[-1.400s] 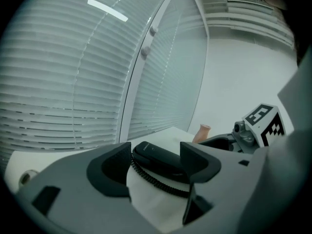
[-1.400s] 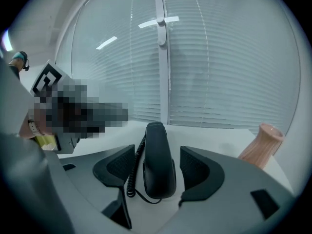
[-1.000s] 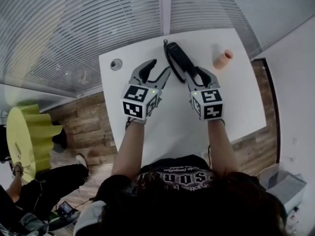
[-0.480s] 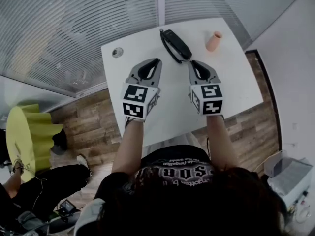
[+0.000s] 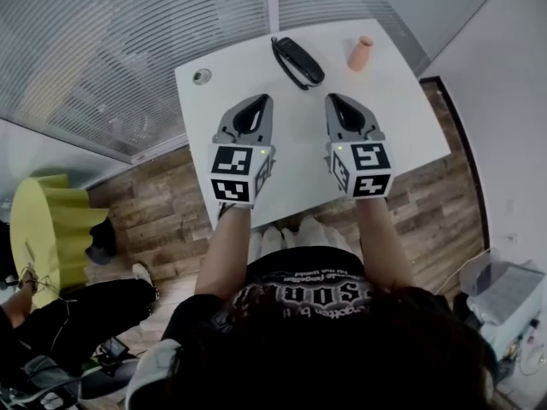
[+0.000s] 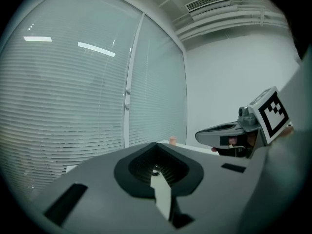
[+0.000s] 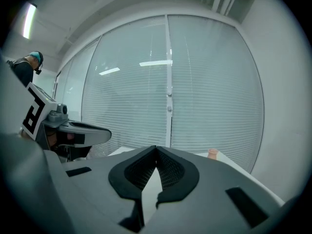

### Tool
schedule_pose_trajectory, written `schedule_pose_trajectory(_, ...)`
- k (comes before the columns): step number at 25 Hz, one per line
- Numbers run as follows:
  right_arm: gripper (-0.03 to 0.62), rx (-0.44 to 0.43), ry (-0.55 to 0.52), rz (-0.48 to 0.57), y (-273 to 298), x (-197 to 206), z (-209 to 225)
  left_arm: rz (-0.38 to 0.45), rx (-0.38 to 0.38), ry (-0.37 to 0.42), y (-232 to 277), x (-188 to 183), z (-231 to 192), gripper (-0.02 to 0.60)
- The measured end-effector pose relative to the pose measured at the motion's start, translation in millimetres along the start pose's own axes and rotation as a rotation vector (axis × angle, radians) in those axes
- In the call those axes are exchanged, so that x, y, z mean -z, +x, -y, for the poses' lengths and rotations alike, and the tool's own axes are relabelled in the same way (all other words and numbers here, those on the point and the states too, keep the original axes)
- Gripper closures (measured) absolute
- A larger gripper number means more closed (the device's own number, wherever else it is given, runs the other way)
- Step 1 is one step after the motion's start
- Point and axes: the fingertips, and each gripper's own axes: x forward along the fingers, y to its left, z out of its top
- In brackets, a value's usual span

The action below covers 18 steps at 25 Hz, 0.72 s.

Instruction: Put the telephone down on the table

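The black telephone handset (image 5: 297, 61) lies flat on the white table (image 5: 402, 109) near its far edge, its coiled cord beside it. Both grippers hover over the table's middle, well short of the phone. My left gripper (image 5: 260, 101) is shut and empty, to the phone's near left. Level with it, my right gripper (image 5: 332, 99) is shut and empty too, to the phone's near right. In the left gripper view the jaws (image 6: 156, 147) meet at their tips, and the right gripper's body (image 6: 229, 133) shows beside them. The right gripper view shows its jaws (image 7: 156, 150) closed, with the left gripper (image 7: 73, 129) alongside.
A pink cup (image 5: 360, 54) stands at the table's far right; it also shows as a small pink cup (image 7: 212, 153) past the right jaws. A round cable hole (image 5: 202, 76) sits at the far left corner. Slatted blinds back the table. A yellow stool (image 5: 43, 237) stands on the wooden floor, left.
Both grippers let go of the telephone, drew back toward me and shut. The phone now lies alone on the table.
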Motion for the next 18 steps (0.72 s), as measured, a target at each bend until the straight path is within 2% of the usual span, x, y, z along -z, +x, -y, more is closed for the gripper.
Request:
schedule_pose_trajectory(7,0.563,-0.034,-0.007,0.02,-27.4,-0.7,-0.5,0.023,-0.036,0.0,-16.2,-8.3,20.2,0.578)
schedule_pose_trajectory(18,0.565,-0.111,0.02,0.079,-88.7,-5.9,12.3,0.024,-0.09,-0.009,-44.7,-8.3,81.1,0.578)
